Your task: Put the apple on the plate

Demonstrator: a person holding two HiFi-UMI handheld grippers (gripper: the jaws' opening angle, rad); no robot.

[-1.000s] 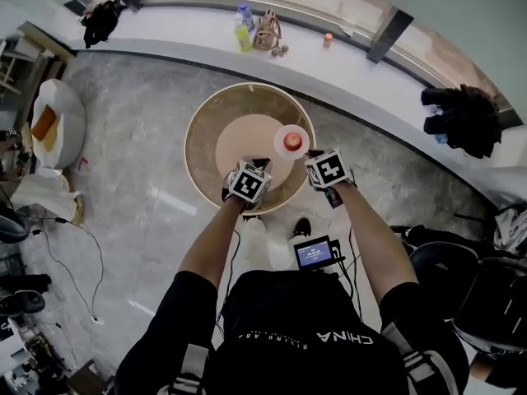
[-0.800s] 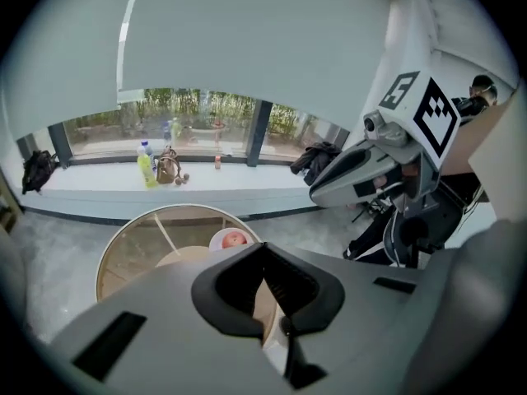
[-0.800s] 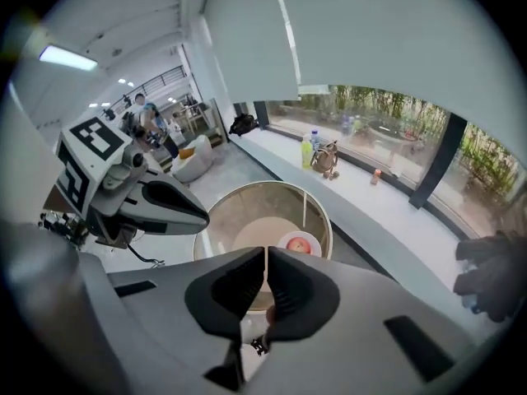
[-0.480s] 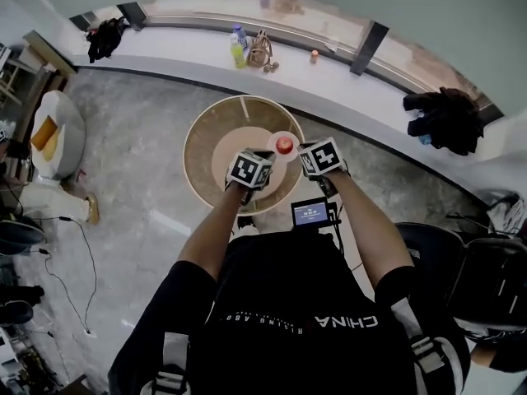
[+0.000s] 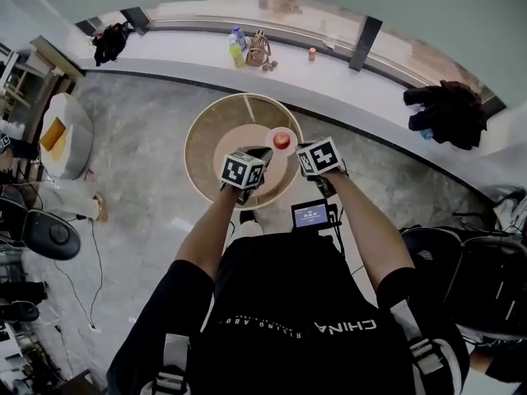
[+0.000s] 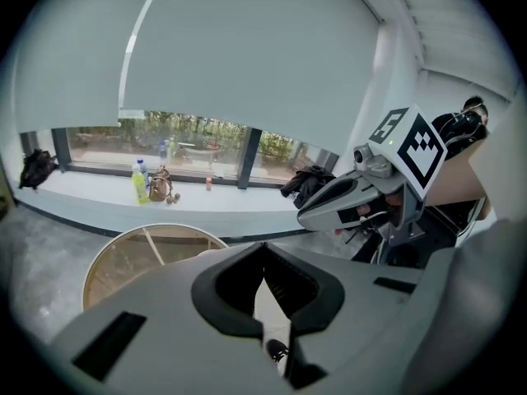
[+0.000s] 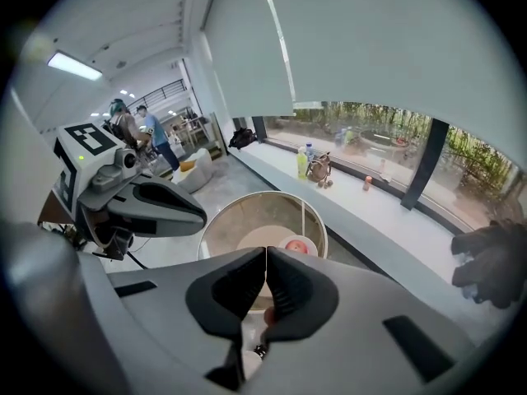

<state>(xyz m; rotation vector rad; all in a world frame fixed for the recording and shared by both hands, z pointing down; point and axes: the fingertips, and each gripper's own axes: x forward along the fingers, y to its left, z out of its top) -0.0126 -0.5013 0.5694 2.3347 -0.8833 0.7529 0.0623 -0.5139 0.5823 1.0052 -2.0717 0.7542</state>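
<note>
On the table [image 5: 216,130]: a small white plate [image 5: 291,136] sits toward the right side of the round, wood-toned top, seen from steeply above.
Apple [image 5: 282,141]: red, resting on the middle of the plate. Neither gripper touches it.
Left gripper [image 6: 264,245]: jaws clenched tip to tip, with nothing between them. In the head view it shows over the near edge of the table, just left of the plate.
Right gripper [image 7: 266,249]: jaws pressed together and empty. Its own view looks past the closed tips down at the apple and plate on the table beyond.
Spacing: the two grippers are held side by side, near each other but apart. The plate lies just beyond them, roughly between their tips.
Arms: two bare forearms reach forward from a black shirt [image 5: 296,319] at the bottom of the head view.
Screen [image 5: 311,216]: small and lit, just below the right gripper, close to the person's body.
Ledge [image 5: 346,85]: a long white window ledge curves behind the table, well apart from it.
On the ledge: a yellow-green bottle [image 5: 237,54] stands just beside a brown bag [image 5: 258,49]. A small orange can [image 5: 312,53] stands farther right.
Clothes [image 5: 440,105]: a dark heap lies on the ledge at far right.
Floor [image 5: 140,138]: grey and marbled around the table.
</note>
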